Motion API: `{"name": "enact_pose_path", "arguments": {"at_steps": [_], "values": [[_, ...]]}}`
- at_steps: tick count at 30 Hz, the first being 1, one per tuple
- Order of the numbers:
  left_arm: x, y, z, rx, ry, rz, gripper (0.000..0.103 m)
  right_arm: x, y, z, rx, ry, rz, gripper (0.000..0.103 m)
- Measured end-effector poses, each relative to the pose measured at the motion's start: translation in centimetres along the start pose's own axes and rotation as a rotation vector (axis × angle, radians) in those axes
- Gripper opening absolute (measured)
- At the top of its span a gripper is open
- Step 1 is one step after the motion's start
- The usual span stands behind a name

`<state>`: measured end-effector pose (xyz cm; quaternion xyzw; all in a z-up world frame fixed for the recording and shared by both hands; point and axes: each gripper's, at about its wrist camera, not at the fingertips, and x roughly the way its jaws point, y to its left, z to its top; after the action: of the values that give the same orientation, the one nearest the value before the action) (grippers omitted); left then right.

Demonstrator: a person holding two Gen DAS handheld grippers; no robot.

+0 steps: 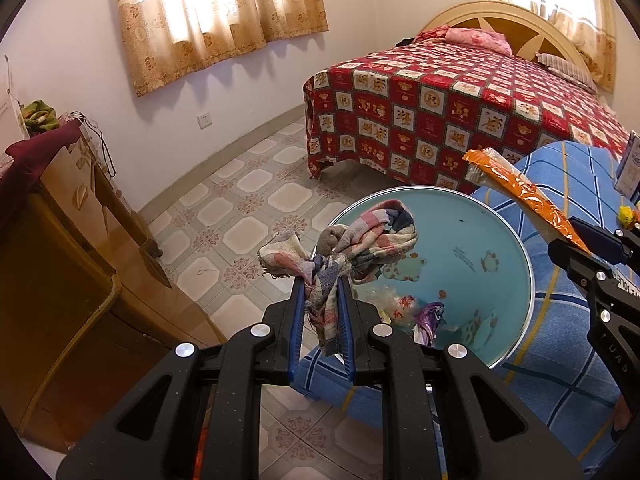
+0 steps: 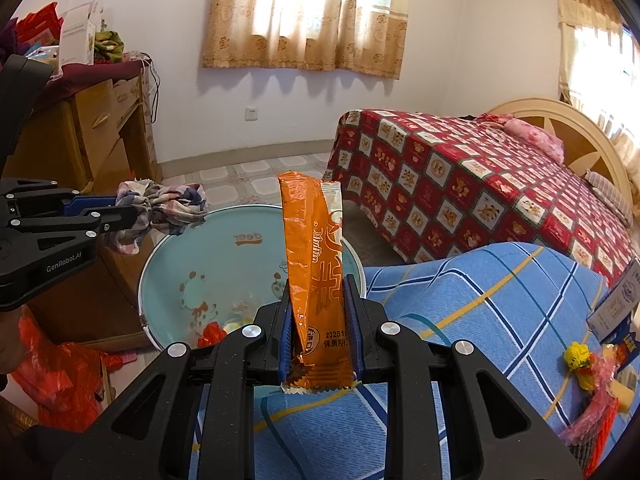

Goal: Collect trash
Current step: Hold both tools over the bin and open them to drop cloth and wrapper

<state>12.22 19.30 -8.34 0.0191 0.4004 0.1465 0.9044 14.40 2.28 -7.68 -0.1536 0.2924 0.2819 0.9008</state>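
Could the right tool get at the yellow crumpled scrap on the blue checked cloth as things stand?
Probably not yet: the right tool is shut on the orange wrapper, so its jaws are taken. The yellow scrap lies uncovered on the blue cloth, with nothing in the way.

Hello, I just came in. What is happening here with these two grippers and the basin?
A person is collecting trash with a gripper in each hand. The left gripper is shut on a checked cloth rag, held over the light blue basin. The right gripper is shut on an orange snack wrapper, held upright near the basin's rim. Some wrappers already lie in the basin. More scraps remain on the blue checked cover.
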Motion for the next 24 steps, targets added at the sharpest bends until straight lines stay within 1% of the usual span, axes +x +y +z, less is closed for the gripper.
{"name": "enact_pose_path", "arguments": {"at_steps": [5, 8, 9, 10, 11, 13, 16, 17, 19, 22, 24], "values": [[-0.2, -0.5, 0.0, 0.008, 0.004, -0.014, 0.018, 0.0, 0.1, 0.1, 0.000, -0.004, 0.008, 0.024], [-0.3, -0.8, 0.1, 0.012, 0.003, -0.025, 0.022, 0.0, -0.1, 0.0, 0.007, -0.007, 0.017, 0.026], [-0.4, -0.9, 0.1, 0.011, 0.000, -0.030, 0.026, 0.0, -0.1, 0.0, 0.009, -0.008, 0.019, 0.030], [-0.5, -1.0, 0.1, 0.013, -0.004, -0.032, 0.031, 0.0, -0.1, 0.0, 0.013, -0.010, 0.024, 0.032], [-0.5, -1.1, 0.0, 0.015, -0.007, -0.031, 0.033, 0.1, -0.2, -0.1, 0.018, -0.010, 0.025, 0.034], [-0.6, -1.3, 0.0, 0.018, -0.013, -0.033, 0.044, 0.1, -0.4, -0.2, 0.029, -0.011, 0.032, 0.045], [-0.7, -1.5, -0.2, 0.016, -0.015, -0.037, 0.054, -0.2, -0.6, -0.5, 0.044, -0.010, 0.024, 0.051], [-0.7, -1.6, -0.3, 0.020, -0.017, -0.035, 0.055, -0.5, -0.6, -0.6, 0.054, -0.008, 0.017, 0.052], [-0.6, -2.3, -0.7, 0.033, -0.014, -0.039, 0.059, -1.1, -0.9, -0.8, 0.074, -0.006, -0.002, 0.053], [-0.2, -3.5, -1.5, 0.058, 0.007, -0.055, 0.065, -3.6, -2.3, -2.2, 0.119, -0.002, -0.074, 0.054], [0.1, -4.6, -2.2, 0.078, 0.026, -0.071, 0.066, -5.1, -3.3, -3.2, 0.146, 0.002, -0.120, 0.056]]}}
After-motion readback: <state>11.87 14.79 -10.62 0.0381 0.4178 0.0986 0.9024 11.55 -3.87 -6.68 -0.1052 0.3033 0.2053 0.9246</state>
